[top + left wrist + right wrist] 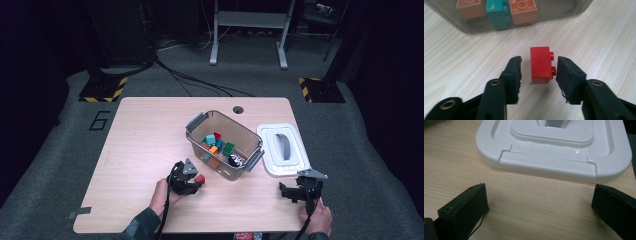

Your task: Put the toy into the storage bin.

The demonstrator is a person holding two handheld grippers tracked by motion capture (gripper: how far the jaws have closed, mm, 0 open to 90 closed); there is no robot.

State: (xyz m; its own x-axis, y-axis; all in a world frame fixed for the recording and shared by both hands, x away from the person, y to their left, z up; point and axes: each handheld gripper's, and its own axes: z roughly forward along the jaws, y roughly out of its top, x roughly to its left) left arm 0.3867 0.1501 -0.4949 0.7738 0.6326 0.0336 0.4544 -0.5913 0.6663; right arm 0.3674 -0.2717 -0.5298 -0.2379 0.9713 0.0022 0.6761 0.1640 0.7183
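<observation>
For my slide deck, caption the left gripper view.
Left gripper open around a red brick on the table, beside the clear bin.

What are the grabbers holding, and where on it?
Nothing. The red brick sits on the table between the left gripper's jaws, with gaps on both sides. The right gripper is open near the white lid.

A light wooden table (150,150) stands on grey carpet (60,165) in a dim room. Black cables (190,82) trail across the floor toward a grey metal frame (248,30), and yellow-and-black striped bases (102,90) sit at both sides
</observation>
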